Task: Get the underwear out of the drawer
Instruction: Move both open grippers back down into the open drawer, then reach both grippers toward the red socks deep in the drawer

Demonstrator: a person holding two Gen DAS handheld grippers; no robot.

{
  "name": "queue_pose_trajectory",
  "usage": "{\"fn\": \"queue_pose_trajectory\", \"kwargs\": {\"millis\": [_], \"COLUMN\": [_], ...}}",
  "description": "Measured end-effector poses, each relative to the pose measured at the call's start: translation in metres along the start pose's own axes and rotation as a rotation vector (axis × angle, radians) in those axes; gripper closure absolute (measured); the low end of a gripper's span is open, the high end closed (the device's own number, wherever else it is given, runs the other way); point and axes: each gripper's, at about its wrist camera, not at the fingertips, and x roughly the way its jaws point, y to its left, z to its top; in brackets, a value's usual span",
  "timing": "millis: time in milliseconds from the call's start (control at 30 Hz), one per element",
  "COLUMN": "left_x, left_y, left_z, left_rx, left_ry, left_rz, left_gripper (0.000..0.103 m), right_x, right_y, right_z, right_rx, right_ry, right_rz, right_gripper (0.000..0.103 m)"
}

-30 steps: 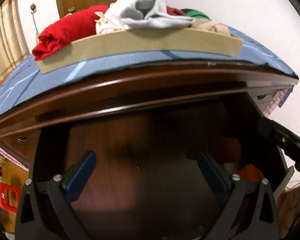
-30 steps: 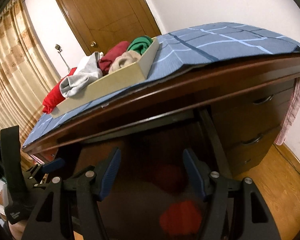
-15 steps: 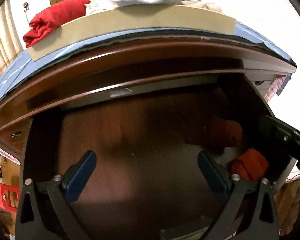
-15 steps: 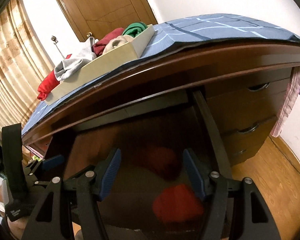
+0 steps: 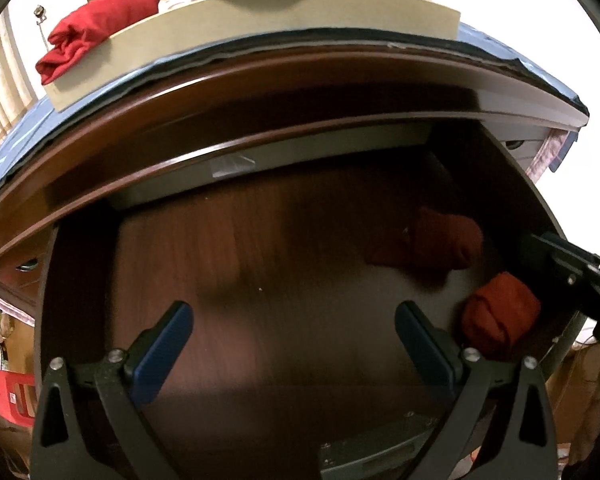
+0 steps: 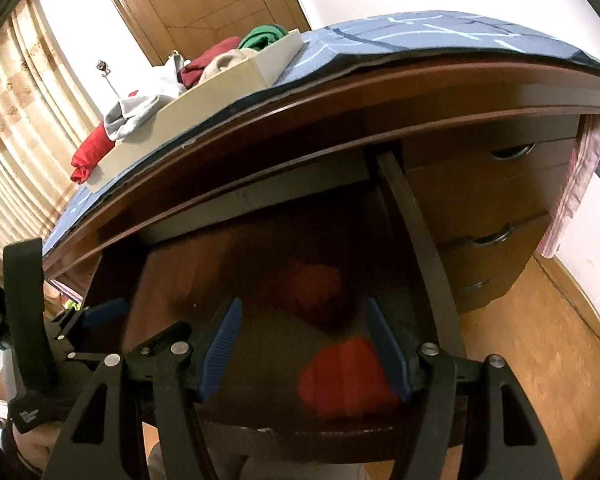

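The dark wooden drawer stands pulled out under the dresser top; it also shows in the right wrist view. Two rolled red underwear lie at its right side: a darker one further in and a brighter one nearer the front. My left gripper is open and empty above the drawer's bare floor. My right gripper is open and empty, hovering over the two rolls, with the brighter roll below and between its fingers.
A beige tray piled with red, grey, green and tan clothes sits on the blue cloth on top. Closed drawers with handles are to the right. The dresser's overhanging top edge is above the drawer.
The drawer has slid further out, showing more of its floor and both red rolls. Both grippers stay open and have dropped lower relative to the dresser top.
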Motion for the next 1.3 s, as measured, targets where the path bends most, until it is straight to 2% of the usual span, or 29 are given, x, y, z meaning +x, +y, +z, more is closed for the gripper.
{"fn": "queue_pose_trajectory", "kwargs": {"millis": [333,533,700,900,1033,1133,1233,1300], "left_x": [-0.004,-0.001,0.000,0.000,-0.001,0.007,0.014,0.014], "left_y": [0.004,0.023,0.036,0.028,0.028,0.037,0.046,0.046], "left_z": [-0.002,-0.004,-0.006,-0.006,-0.006,-0.008,-0.009,-0.009], "left_rx": [0.010,-0.043,-0.073,-0.013,0.007,-0.033,-0.086,-0.086], "left_ry": [0.009,0.069,0.079,0.082,0.079,0.125,0.163,0.165], "left_rz": [-0.018,-0.048,-0.020,0.034,0.055,-0.001,-0.029,-0.036], "left_gripper": [0.001,0.001,0.001,0.001,0.001,0.001,0.001,0.001], "right_x": [-0.006,-0.023,-0.030,-0.030,-0.021,-0.009,0.008,0.021], "right_y": [-0.009,-0.021,-0.040,-0.043,-0.029,-0.015,-0.001,0.007], "right_z": [0.003,0.009,0.017,0.020,0.025,0.029,0.033,0.031], "right_rx": [0.029,0.048,0.116,0.118,0.055,-0.008,-0.086,-0.149], "right_ry": [0.005,-0.006,-0.003,0.017,0.095,0.182,0.278,0.339], "right_rz": [0.015,0.025,0.052,0.064,0.089,0.128,0.079,0.041], "right_gripper": [0.036,0.036,0.036,0.036,0.036,0.036,0.036,0.037]}}
